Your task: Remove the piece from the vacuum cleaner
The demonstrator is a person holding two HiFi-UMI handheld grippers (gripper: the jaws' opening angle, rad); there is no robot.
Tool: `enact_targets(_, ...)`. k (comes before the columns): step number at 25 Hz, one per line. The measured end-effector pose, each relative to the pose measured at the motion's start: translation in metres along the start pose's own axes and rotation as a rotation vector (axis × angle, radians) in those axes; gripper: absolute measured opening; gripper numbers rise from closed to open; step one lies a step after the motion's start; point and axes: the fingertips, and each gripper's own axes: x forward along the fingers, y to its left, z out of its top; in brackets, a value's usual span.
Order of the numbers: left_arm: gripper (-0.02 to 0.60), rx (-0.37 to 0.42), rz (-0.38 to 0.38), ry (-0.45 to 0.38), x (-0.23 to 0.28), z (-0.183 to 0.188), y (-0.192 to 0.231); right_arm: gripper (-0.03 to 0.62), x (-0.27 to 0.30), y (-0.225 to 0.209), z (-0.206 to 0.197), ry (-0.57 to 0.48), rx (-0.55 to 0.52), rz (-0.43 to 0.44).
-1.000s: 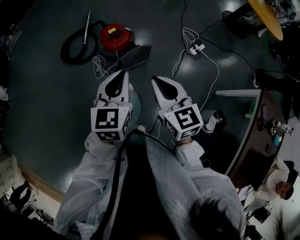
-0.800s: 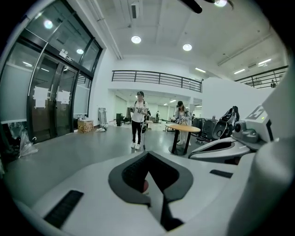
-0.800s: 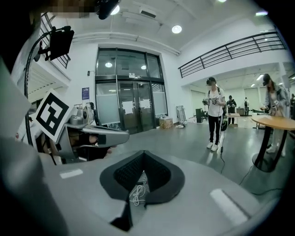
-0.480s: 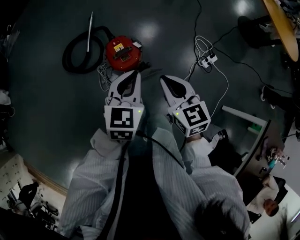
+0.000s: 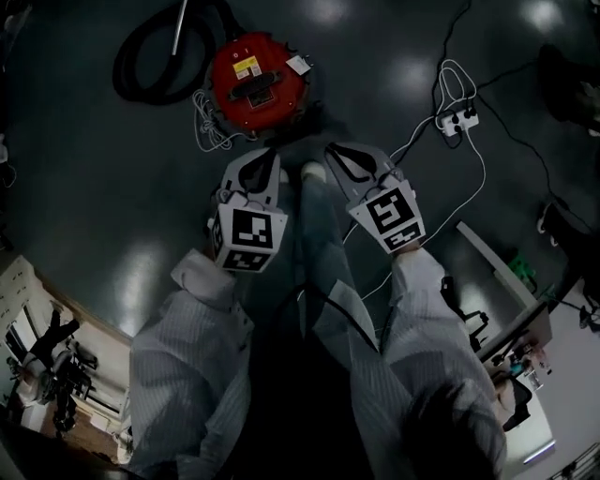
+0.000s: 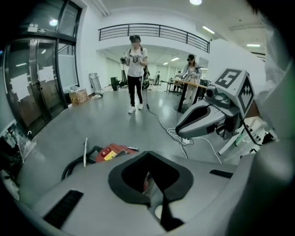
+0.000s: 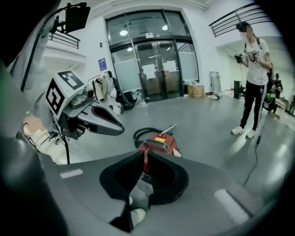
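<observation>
A round red vacuum cleaner [image 5: 258, 80] lies on the dark floor with its black hose [image 5: 150, 61] coiled at its left and a metal wand [image 5: 180, 17] across the coil. My left gripper [image 5: 265, 161] and right gripper [image 5: 336, 152] hover side by side just short of it, both shut and empty. The left gripper view shows the vacuum cleaner [image 6: 112, 152] low ahead beyond the shut left gripper [image 6: 148, 156], with the right gripper [image 6: 207, 117] alongside. In the right gripper view the vacuum cleaner [image 7: 159, 139] sits straight past the shut right gripper [image 7: 144, 154].
A loose white cord [image 5: 208, 127] lies by the vacuum's left side. A white power strip [image 5: 457, 118] with trailing cables sits at the right. My shoe [image 5: 309, 171] shows between the grippers. A person [image 6: 136, 69] stands farther off on the floor; desks stand at the right.
The vacuum cleaner has come much nearer and more central in the head view as I walked toward it. Both grippers stayed shut and now sit close to its near side.
</observation>
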Motion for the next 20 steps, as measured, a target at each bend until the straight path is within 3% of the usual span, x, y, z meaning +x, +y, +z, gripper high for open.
enact_targets(6, 0.006, 0.079, -0.011, 0.069, 0.094, -0.074, 0.016, 0.055, 0.082, -0.006, -0.113, 0.211, -0.207, 0.154)
enact_targets(7, 0.014, 0.077, -0.018, 0.074, 0.105, -0.083, 0.017, 0.058, 0.092, -0.006, -0.128, 0.237, -0.231, 0.177)
enact_targets(8, 0.059, 0.073, -0.033, 0.088, 0.115, -0.093, 0.018, 0.075, 0.103, -0.006, -0.141, 0.259, -0.25, 0.199)
enact_targets(9, 0.115, 0.075, -0.055, 0.11, 0.125, -0.104, 0.017, 0.094, 0.113, -0.006, -0.152, 0.28, -0.273, 0.218)
enact_targets(12, 0.156, 0.135, -0.094, 0.164, 0.158, -0.131, 0.019, 0.144, 0.145, -0.009, -0.181, 0.356, -0.391, 0.26)
enact_targets(15, 0.158, 0.229, -0.093, 0.183, 0.182, -0.153, 0.021, 0.161, 0.173, -0.005, -0.208, 0.439, -0.55, 0.307)
enact_targets(20, 0.158, 0.256, -0.058, 0.181, 0.197, -0.168, 0.023, 0.161, 0.194, -0.005, -0.239, 0.543, -0.668, 0.334)
